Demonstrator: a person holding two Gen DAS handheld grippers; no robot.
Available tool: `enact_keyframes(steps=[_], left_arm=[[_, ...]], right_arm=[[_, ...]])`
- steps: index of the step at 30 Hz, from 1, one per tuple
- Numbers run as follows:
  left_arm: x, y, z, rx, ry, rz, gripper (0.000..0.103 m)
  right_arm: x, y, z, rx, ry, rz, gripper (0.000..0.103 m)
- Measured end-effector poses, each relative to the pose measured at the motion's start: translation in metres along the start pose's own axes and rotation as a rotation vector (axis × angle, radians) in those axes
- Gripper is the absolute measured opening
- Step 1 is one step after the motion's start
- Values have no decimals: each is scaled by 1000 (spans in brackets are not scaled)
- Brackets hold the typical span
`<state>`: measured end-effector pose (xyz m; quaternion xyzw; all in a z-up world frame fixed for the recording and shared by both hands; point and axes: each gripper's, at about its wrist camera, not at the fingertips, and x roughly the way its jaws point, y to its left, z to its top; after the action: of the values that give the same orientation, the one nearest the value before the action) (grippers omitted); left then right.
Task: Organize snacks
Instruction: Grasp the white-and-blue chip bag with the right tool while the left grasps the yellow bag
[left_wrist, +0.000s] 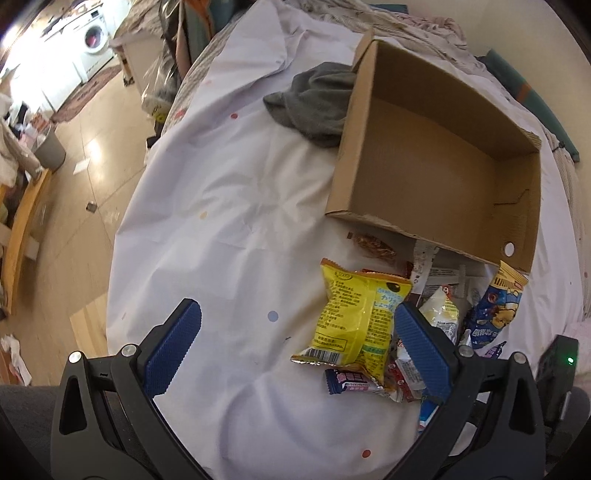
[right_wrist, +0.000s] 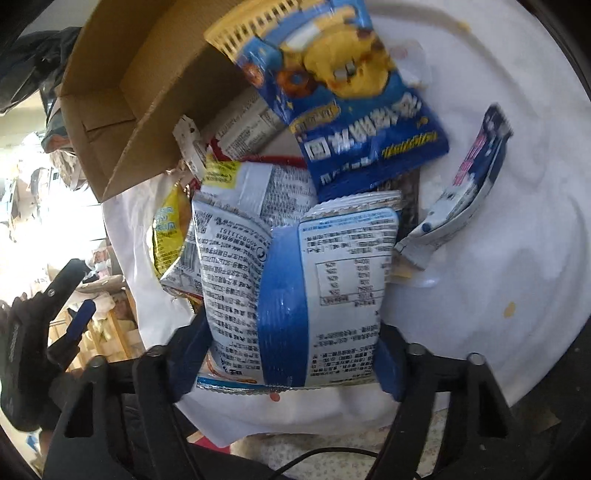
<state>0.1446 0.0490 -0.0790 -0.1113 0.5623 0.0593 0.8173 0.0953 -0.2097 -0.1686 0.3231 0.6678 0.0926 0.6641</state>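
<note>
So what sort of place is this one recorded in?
Most likely a lived-in home: a washing machine in the background, wood-look floor, and snacks beside a cardboard box on a sheet-covered surface.

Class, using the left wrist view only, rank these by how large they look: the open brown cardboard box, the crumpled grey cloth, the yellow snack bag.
1. Open brown cardboard box, clearly largest.
2-3. Yellow snack bag and crumpled grey cloth look alike; the bag is nearer the camera and the box hides part of the cloth, so unranked.

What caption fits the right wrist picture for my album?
Right gripper clamps a blue-and-white snack packet beside the cardboard box.
</note>
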Motion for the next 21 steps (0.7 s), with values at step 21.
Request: enact_keyframes(steps=[21], left_arm=[[77, -44, 3, 111, 211, -40, 95]], right_arm=[[-82, 6, 28, -218, -181, 187, 60]])
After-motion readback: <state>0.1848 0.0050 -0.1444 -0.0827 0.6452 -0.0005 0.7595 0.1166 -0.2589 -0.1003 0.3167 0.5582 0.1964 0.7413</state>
